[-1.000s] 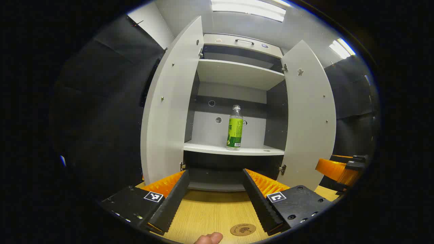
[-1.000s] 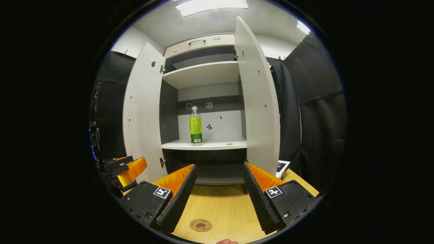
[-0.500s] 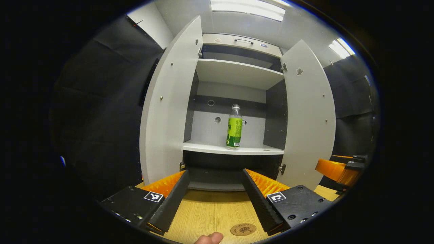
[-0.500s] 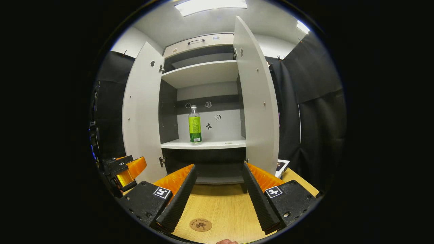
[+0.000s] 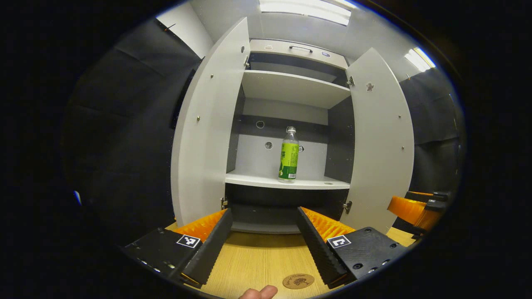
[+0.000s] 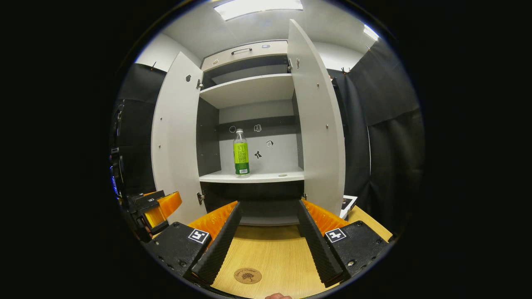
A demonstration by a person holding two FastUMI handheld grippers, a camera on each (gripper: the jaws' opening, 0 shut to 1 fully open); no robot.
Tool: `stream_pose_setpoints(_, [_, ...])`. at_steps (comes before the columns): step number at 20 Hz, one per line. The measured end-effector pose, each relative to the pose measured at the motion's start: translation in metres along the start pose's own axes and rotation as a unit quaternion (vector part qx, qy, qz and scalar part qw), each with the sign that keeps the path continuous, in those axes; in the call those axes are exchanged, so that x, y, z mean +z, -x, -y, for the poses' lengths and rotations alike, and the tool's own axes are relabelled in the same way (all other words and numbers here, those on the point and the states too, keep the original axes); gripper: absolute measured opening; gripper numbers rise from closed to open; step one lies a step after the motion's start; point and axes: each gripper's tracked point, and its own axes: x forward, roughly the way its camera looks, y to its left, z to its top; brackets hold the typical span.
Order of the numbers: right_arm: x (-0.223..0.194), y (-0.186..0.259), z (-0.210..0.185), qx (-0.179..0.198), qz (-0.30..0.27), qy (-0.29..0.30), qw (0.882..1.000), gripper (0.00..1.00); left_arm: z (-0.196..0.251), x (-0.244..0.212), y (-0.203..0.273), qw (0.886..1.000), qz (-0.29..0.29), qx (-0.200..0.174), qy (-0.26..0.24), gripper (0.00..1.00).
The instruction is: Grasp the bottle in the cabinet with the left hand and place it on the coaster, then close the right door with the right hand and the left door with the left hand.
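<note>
A green-labelled bottle [image 5: 288, 155] [image 6: 241, 153] stands upright on the cabinet's middle shelf [image 5: 286, 182] [image 6: 253, 177]. Both cabinet doors are swung wide: the left door [image 5: 208, 124] [image 6: 174, 137] and the right door [image 5: 382, 137] [image 6: 318, 124]. A round brown coaster [image 5: 298, 281] [image 6: 247, 275] lies on the wooden table near its front edge. My left gripper [image 5: 264, 224] hangs open over the table, well short of the cabinet. My right gripper [image 6: 268, 216] is open as well, level with it; the left gripper [image 6: 156, 209] shows at its left, and the right gripper [image 5: 415, 209] at the left view's far right.
The wooden table [image 5: 257, 259] [image 6: 274, 257] runs from the front edge to the cabinet's base. An upper shelf [image 5: 291, 85] carries nothing. A flat printed item [image 6: 347, 205] lies on the table right of the right door. A fingertip [image 5: 259, 293] pokes in at the bottom.
Both views have shifted only slightly; the cabinet sits a touch higher and to the right in them. Bottle, doors and both open grippers stay as they were.
</note>
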Motion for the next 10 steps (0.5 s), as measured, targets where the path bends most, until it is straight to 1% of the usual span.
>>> stream_pose_setpoints(3, [0.001,0.001,-0.002,0.004,-0.001,0.002,1.000,0.83,0.016,0.024,-0.037,0.999,0.027,-0.037,0.007,0.95])
stream_pose_setpoints(4, [0.000,0.001,-0.002,0.004,-0.002,0.000,1.000,0.83,0.020,0.032,-0.053,0.998,0.036,-0.047,0.001,0.95])
stream_pose_setpoints(6, [-0.003,0.003,0.000,0.002,-0.008,-0.001,1.000,0.83,0.024,0.047,-0.086,0.997,0.056,-0.048,-0.016,0.95])
stream_pose_setpoints(7, [-0.002,0.004,0.004,-0.004,-0.007,0.000,1.000,0.83,0.031,0.051,-0.104,0.997,0.056,-0.055,-0.020,0.95])
stream_pose_setpoints(8, [-0.002,0.005,0.008,-0.012,-0.006,0.001,1.000,0.84,0.037,0.057,-0.122,0.996,0.058,-0.065,-0.015,0.99])
stream_pose_setpoints(9, [-0.003,0.008,0.013,-0.021,-0.006,0.000,1.000,0.84,0.045,0.061,-0.141,0.995,0.057,-0.076,-0.006,0.95])
stream_pose_setpoints(10, [-0.005,0.009,0.018,-0.027,-0.009,-0.002,1.000,0.83,0.051,0.064,-0.159,0.995,0.053,-0.082,0.001,0.95])
